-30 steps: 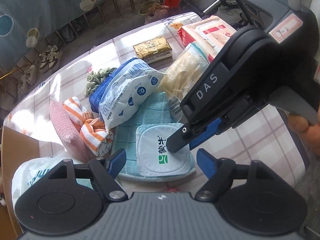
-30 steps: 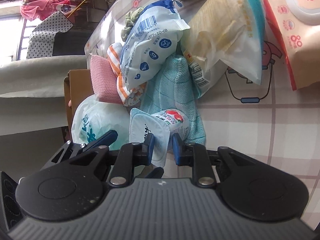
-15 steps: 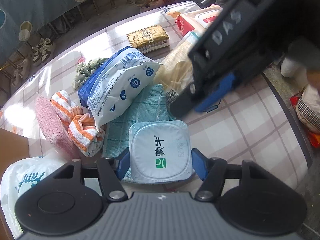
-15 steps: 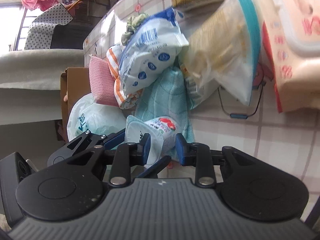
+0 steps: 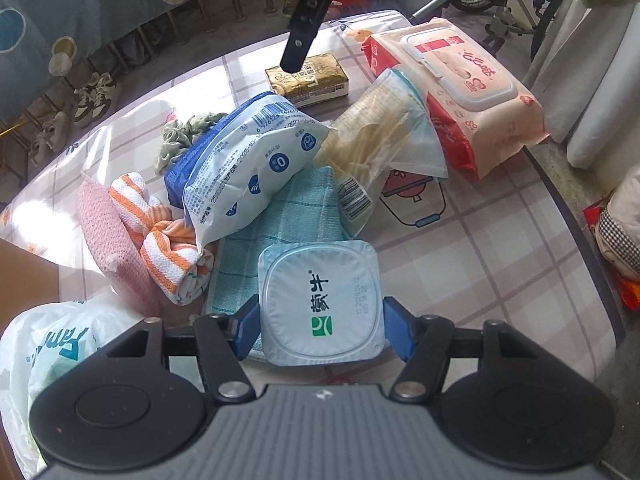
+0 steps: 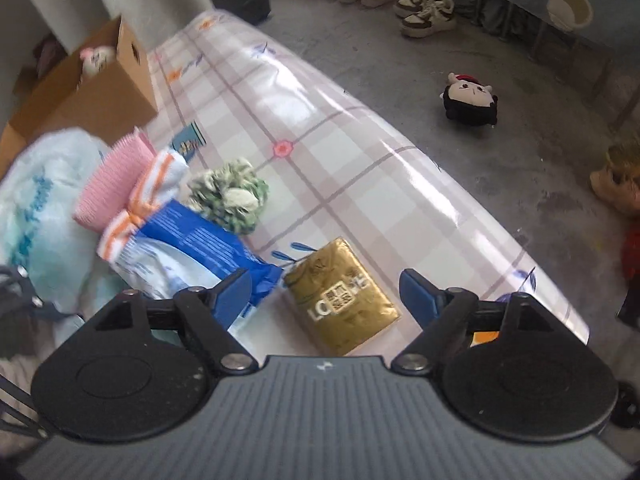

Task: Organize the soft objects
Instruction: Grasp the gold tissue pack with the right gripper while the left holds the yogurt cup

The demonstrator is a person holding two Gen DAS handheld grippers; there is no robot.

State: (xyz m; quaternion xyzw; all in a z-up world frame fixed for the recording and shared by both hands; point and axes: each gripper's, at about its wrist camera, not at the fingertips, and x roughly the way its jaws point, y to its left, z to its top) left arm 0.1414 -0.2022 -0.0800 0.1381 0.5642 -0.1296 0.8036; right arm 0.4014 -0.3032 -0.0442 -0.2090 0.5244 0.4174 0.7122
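Note:
My left gripper (image 5: 318,322) is shut on a white yogurt cup (image 5: 320,304), its foil lid facing the camera, held over a teal cloth (image 5: 288,220). A pile lies beyond: a blue-and-white soft pack (image 5: 244,164), an orange-striped towel (image 5: 160,236), a pink cloth (image 5: 106,236), a green scrunchie (image 5: 180,136), a clear bag of sticks (image 5: 376,144), a pink wet-wipes pack (image 5: 464,92) and a gold tissue pack (image 5: 308,80). My right gripper (image 6: 326,294) is open and empty, hovering above the gold tissue pack (image 6: 340,300); one of its fingers (image 5: 304,36) shows in the left wrist view.
A cardboard box (image 6: 80,100) stands at the table's far left end, a white plastic bag (image 5: 52,344) beside it. The checked tablecloth (image 6: 320,140) runs to the table edge. A plush doll (image 6: 470,100) and shoes (image 6: 424,12) lie on the floor.
My right gripper let go of the yogurt cup, opened, and swung up and away over the gold tissue pack. My left gripper closed on the cup.

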